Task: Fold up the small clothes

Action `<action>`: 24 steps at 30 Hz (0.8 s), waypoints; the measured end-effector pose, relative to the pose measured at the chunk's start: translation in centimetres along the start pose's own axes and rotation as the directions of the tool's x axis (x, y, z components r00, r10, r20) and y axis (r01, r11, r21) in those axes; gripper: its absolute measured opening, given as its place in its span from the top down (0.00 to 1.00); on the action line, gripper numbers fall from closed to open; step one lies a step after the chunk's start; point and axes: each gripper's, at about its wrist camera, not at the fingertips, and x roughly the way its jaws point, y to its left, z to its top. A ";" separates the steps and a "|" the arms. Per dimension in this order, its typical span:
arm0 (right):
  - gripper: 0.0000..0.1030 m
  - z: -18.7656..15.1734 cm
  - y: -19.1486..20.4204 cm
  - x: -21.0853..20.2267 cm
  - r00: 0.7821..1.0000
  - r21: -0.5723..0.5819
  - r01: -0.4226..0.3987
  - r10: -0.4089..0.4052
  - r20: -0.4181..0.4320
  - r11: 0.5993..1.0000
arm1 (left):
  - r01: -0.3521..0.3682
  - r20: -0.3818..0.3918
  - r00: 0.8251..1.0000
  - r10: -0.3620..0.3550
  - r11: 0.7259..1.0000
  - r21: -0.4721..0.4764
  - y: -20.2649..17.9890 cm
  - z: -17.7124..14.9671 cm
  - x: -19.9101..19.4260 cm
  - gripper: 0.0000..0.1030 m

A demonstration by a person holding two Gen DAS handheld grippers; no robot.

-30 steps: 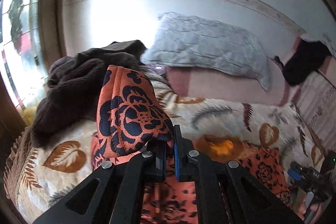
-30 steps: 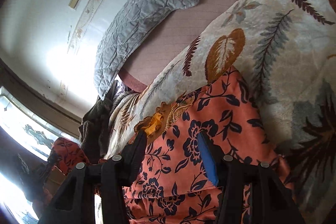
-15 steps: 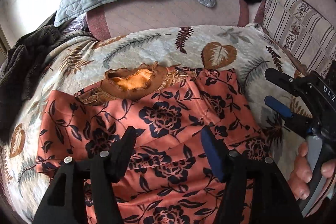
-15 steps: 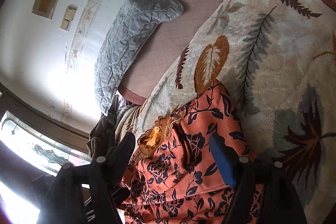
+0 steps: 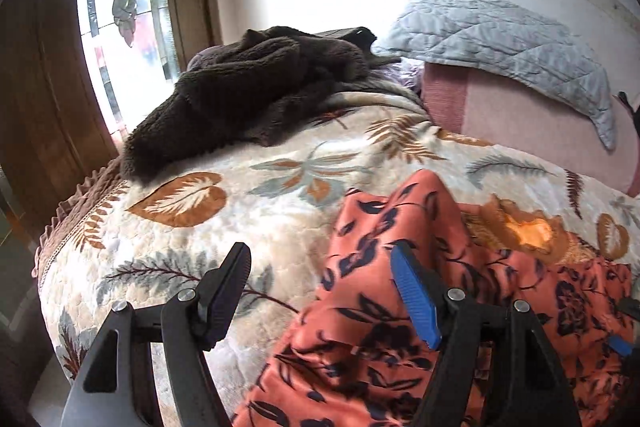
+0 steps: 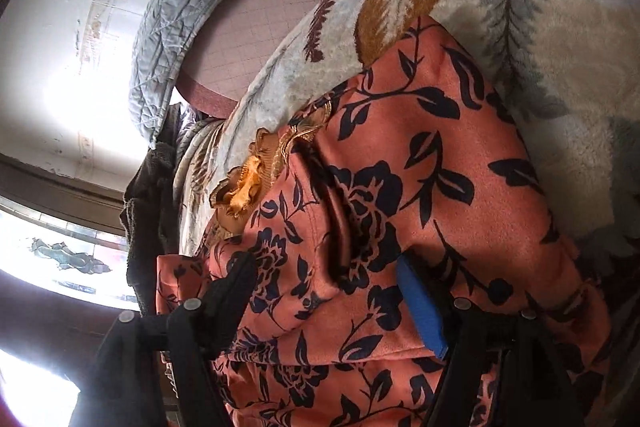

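No readable text; both grippers wide over floral top

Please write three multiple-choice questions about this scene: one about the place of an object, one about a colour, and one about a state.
1. Where does the dark brown fleece lie?
A. on the floor
B. on the bed's far left corner, near the window
C. on top of the floral garment

2. What colour is the floral garment?
A. orange with dark flowers
B. plain white
C. green striped

3. How is the left gripper?
A. shut on the garment
B. open, holding nothing
C. out of view

Answers: 1 B, it sits heaped on the leaf-print blanket beside the window; 2 A, both views show it; 3 B, its fingers stand wide apart.
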 end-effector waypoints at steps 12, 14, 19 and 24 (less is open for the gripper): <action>0.94 -1.9 5.7 -2.7 0.935 -0.264 0.252 -0.164 0.314 0.931 | -0.001 -0.042 0.999 -0.001 0.999 -0.052 2.5 0.3 2.5 0.29; 0.94 -1.1 4.2 -4.4 0.908 -0.220 0.316 -0.227 0.352 0.923 | 0.017 -0.043 0.999 -0.019 0.999 -0.039 2.0 0.3 2.4 0.29; 0.89 1.7 -3.1 -4.2 0.974 0.052 0.202 -0.207 0.090 0.978 | 0.080 -0.151 0.986 -0.065 0.992 0.098 -1.6 -0.9 4.6 0.29; 0.86 2.7 -3.1 -9.6 0.925 0.100 0.157 -0.182 0.335 0.983 | 0.051 -0.222 0.975 0.011 0.961 0.271 -5.0 -3.1 6.3 0.29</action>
